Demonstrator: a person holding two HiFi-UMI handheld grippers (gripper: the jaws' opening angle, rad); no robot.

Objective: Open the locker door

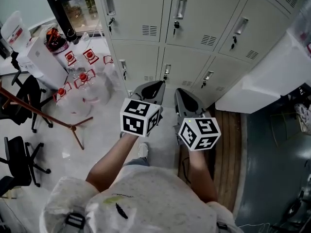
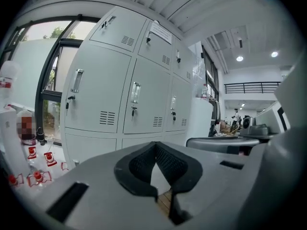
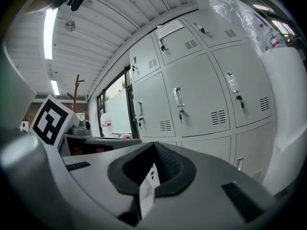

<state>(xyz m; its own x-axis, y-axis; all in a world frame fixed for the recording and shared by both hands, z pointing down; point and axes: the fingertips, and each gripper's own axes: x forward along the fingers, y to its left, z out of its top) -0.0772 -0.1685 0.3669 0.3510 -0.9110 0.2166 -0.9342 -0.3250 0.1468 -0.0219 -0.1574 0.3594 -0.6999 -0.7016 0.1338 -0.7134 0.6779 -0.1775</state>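
A bank of grey metal lockers (image 1: 204, 13) stands ahead, all doors closed, each with a chrome handle (image 1: 181, 8) and a key below it. Both grippers are held side by side in front of the lower row of doors (image 1: 184, 64), apart from them. My left gripper (image 1: 154, 86) has its jaws together with nothing between them. My right gripper (image 1: 181, 93) is shut and empty too. In the left gripper view the gripper (image 2: 155, 145) faces the locker doors (image 2: 96, 99). From the right gripper (image 3: 154, 145), the same locker doors (image 3: 196, 99) show with their handles (image 3: 178, 97).
Several clear water bottles with red caps (image 1: 80, 81) stand on the floor at the left by a window. A wooden coat stand (image 1: 73, 127) and black office chairs (image 1: 19, 164) are further left. A big white wrapped box (image 1: 277, 72) adjoins the lockers on the right.
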